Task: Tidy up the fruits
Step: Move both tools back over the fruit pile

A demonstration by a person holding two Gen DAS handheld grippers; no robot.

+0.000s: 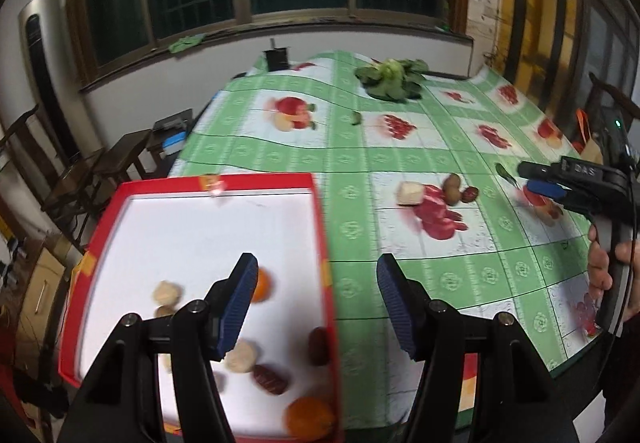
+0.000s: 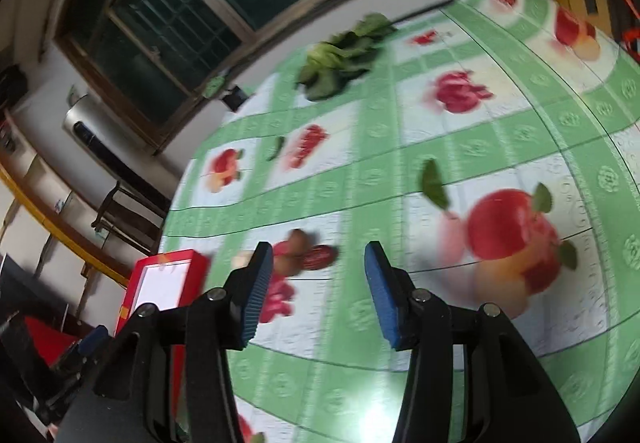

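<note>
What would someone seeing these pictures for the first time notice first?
Probably the red tray at the near left of the table, holding oranges, dates and pale round fruits. Next, the green checked tablecloth printed with red fruit, where a small cluster of loose fruits lies mid-table and leafy greens sit at the far end.

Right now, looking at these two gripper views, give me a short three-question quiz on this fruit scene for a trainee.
1. True or false: the left gripper holds an orange.
2. What still lies outside the red tray? A) a pale chunk, a kiwi and a red date B) a banana C) nothing
3. Fill in: the leafy greens sit at the table's ___ end, near the window.

Key: 1 false, its fingers are apart and empty; 2 A; 3 far.
</note>
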